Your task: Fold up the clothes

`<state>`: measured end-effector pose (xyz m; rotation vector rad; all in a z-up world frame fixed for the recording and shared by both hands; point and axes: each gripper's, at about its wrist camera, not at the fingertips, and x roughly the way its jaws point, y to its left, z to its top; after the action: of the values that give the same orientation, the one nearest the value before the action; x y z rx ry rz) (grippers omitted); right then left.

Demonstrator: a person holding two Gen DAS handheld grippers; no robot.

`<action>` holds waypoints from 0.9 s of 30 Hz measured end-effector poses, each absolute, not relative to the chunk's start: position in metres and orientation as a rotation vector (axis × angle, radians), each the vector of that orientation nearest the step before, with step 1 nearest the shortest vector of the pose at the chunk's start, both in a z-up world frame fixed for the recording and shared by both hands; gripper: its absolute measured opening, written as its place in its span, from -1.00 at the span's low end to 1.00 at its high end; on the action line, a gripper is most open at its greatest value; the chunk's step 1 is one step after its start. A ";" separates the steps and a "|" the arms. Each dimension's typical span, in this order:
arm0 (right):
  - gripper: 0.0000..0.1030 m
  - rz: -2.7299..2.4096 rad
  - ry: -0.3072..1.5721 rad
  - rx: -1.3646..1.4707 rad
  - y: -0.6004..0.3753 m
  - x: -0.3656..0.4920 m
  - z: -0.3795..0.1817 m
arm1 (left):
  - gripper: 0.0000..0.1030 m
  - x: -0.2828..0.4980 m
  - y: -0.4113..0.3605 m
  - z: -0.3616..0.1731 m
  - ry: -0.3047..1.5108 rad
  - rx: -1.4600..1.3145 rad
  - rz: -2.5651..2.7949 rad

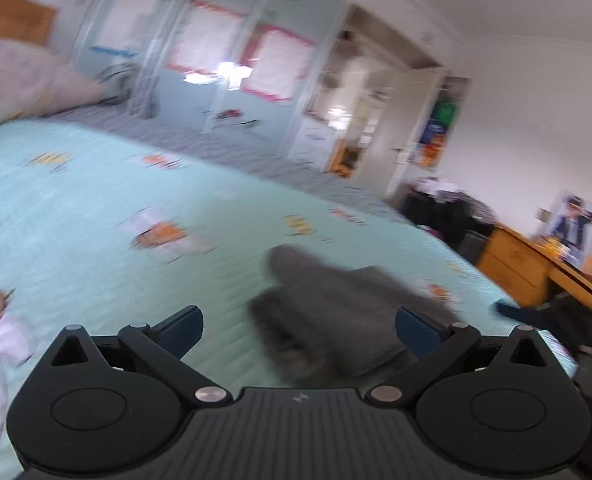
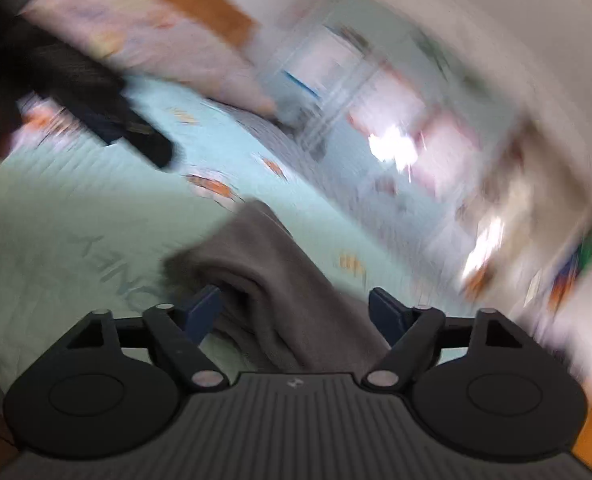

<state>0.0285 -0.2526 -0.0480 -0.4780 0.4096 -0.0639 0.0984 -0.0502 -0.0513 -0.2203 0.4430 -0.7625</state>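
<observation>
Grey garment (image 1: 336,320) bunched on the bed (image 1: 96,208), unfolded, just ahead of left gripper (image 1: 298,330) and right gripper (image 2: 294,312); both spread wide, gripping nothing. Folding seemingly barely begun.

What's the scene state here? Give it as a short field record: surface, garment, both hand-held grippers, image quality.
surface: bed with a light green printed bedspread
garment: grey garment, crumpled on the bedspread, not folded flat
left hand-held gripper: open, nothing between the pads, garment just ahead
right hand-held gripper: open, pads not pressing, grey cloth lies between and below the jaws
image quality: both views motion-blurred, right wrist view worse
</observation>
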 end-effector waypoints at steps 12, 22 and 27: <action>-0.02 0.021 0.456 0.802 -0.447 0.034 -0.076 | 0.94 0.043 -0.184 -0.065 0.220 0.546 -0.879; -0.18 0.081 0.339 1.371 -0.481 0.047 -0.124 | 0.94 0.044 -0.228 -0.084 0.153 0.802 -0.816; -0.18 0.096 0.339 1.402 -0.475 0.049 -0.128 | 0.91 0.050 -0.221 -0.098 0.197 0.807 -0.786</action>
<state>0.0492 -0.4750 -0.1279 1.4016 0.3392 0.0961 0.0497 -0.2210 -0.0982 0.8070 0.1971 -0.7855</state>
